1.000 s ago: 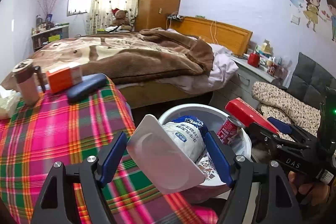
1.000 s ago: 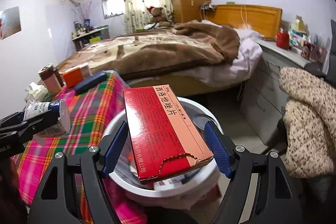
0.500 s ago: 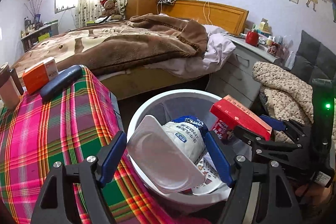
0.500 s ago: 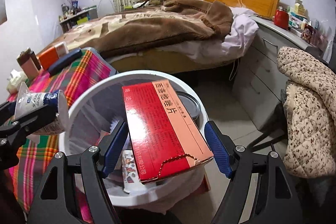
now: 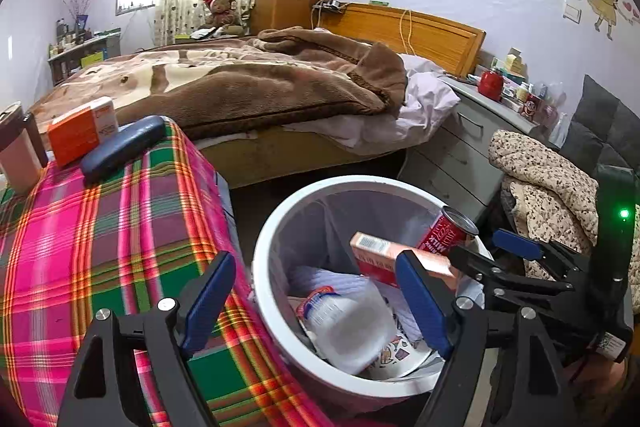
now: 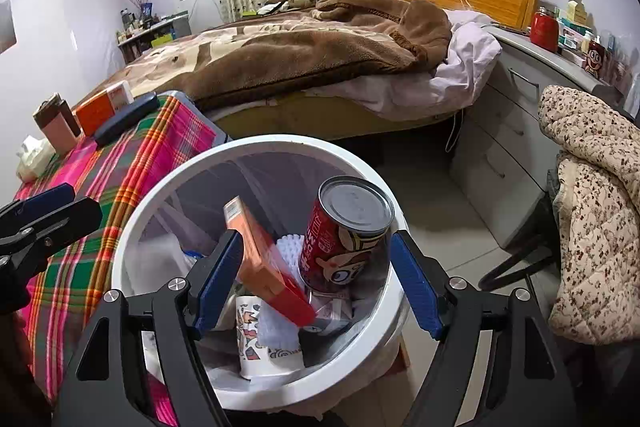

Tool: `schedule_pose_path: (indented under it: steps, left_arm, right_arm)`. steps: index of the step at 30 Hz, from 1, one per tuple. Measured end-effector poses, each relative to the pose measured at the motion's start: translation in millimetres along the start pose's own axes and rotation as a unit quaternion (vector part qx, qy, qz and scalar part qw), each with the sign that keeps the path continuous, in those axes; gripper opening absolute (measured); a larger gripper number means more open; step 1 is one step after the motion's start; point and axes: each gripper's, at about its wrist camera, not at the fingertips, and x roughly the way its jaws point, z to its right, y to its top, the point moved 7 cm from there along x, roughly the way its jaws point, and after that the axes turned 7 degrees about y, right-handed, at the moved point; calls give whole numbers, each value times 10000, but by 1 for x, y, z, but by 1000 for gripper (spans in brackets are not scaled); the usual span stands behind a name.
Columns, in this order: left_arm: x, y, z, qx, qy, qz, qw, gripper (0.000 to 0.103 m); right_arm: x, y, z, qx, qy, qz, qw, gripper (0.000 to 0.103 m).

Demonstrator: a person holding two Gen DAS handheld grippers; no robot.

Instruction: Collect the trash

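- Tongs first: our left gripper (image 5: 312,301) is opening with nothing pinched, and our right gripper (image 6: 316,283) is spread wide with nothing in it, both over the white bin (image 6: 256,143).
- Trash sits inside: red box (image 6: 264,263), red can (image 6: 344,239), blurry plastic bottle (image 5: 344,323), lower middle of the frame.
- Bin looks full, so the leaning box or can might tip out if we bump them.
- We could also knock the rim against the plaid table (image 5: 100,227) at left.

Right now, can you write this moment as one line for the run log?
left gripper: opening, empty | right gripper: open, empty | red box, plastic bottle: in white bin | table: orange box left
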Motion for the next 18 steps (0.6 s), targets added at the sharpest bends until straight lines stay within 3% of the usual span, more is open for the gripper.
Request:
schedule_pose_path:
  steps: [7, 18]
  left_arm:
    - [-20, -4, -10, -131, 115, 76, 9998, 82]
    - [-75, -25, -40, -385, 691, 380, 9961, 82]
  right_arm:
    - [-10, 0, -6, 56, -14, 175, 9998, 77]
    - [-47, -6, -42, -63, 272, 666, 9974, 77]
